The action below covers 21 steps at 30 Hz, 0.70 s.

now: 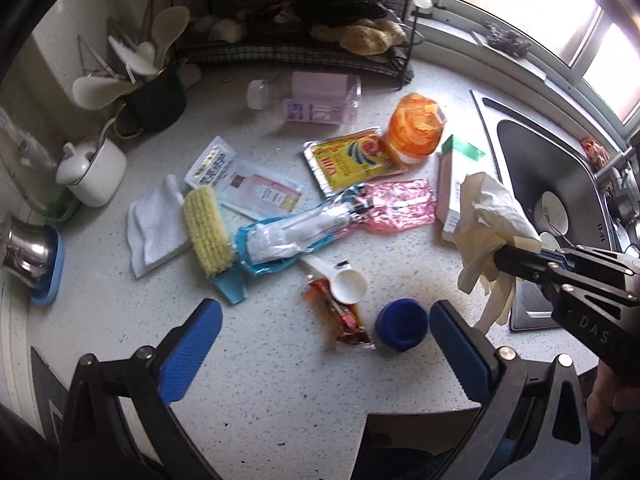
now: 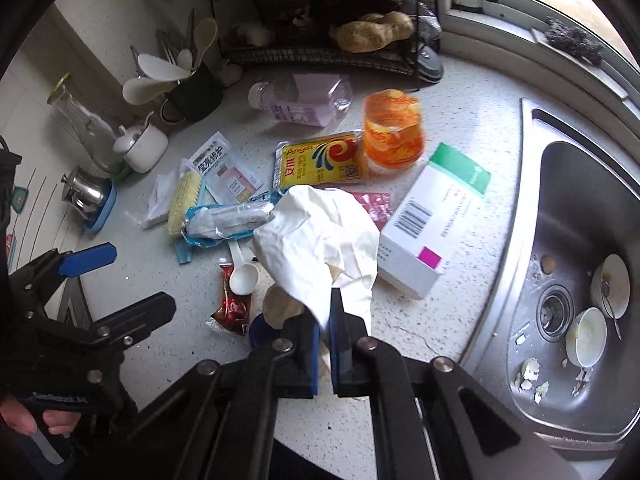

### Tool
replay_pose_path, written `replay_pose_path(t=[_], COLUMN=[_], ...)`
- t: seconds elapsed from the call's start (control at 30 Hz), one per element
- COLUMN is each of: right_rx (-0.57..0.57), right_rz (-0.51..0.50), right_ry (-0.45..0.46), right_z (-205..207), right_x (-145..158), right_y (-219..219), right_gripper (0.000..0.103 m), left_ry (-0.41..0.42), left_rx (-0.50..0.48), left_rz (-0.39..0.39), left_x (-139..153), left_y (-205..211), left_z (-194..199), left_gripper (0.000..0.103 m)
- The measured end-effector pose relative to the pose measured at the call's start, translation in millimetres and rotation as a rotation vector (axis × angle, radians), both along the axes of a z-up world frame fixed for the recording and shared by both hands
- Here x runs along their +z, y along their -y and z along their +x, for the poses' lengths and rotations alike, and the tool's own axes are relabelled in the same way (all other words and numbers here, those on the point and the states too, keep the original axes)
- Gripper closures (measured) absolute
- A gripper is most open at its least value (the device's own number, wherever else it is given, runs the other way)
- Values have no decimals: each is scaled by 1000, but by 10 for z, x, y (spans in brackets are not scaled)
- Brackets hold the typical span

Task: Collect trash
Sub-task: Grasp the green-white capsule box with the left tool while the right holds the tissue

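Right tool (image 2: 326,320) of mine is pinching a crumpled cream rubber glove (image 2: 320,236), its blue pads pressed on the glove's lower edge; the glove hangs above the desk (image 2: 460,80), clear of the litter, with the sink (image 2: 560,240) off to the right. My left tool (image 1: 326,332) is spread wide and holds nothing, low over the near part of the desk. Between its fingers lie a dark red sauce sachet (image 1: 344,320) and, just beside the right finger, a blue cap (image 1: 400,322), with a white plastic scoop (image 1: 348,284) touching the sachet's far end. Farther off lie a yellow yeast packet (image 1: 352,156), an orange wrapper (image 1: 416,128), a pink foil wrapper (image 1: 396,204), a white carton (image 2: 424,236) and a clear bottle (image 1: 308,98) on its side.
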State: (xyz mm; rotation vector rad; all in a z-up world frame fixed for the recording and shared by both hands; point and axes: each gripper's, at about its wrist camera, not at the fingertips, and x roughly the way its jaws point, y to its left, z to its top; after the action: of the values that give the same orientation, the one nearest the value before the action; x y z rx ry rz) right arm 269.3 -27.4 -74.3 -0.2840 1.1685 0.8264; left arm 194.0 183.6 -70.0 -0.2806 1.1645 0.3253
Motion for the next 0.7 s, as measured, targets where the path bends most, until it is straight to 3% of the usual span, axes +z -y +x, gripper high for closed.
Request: replay_pose_path(t=[0.17,0.37,0.7], right_rx=[-150,-270,-343], right_rz=[28,-55,-104], right_ry=[-6,42,34], right_z=[167,313,618], right_x=[153,49,-121], right_y=[431,640,720], right_gripper=[99,99,99], left_ry=[9,11,-54], left_rx=[-81,-198,-353], left_rz=[-12,-39,-2], left_x=[-30,-159,-564], left_y=[220,523,810], left_z=[358,882,1603], left_gripper=[0,0,0])
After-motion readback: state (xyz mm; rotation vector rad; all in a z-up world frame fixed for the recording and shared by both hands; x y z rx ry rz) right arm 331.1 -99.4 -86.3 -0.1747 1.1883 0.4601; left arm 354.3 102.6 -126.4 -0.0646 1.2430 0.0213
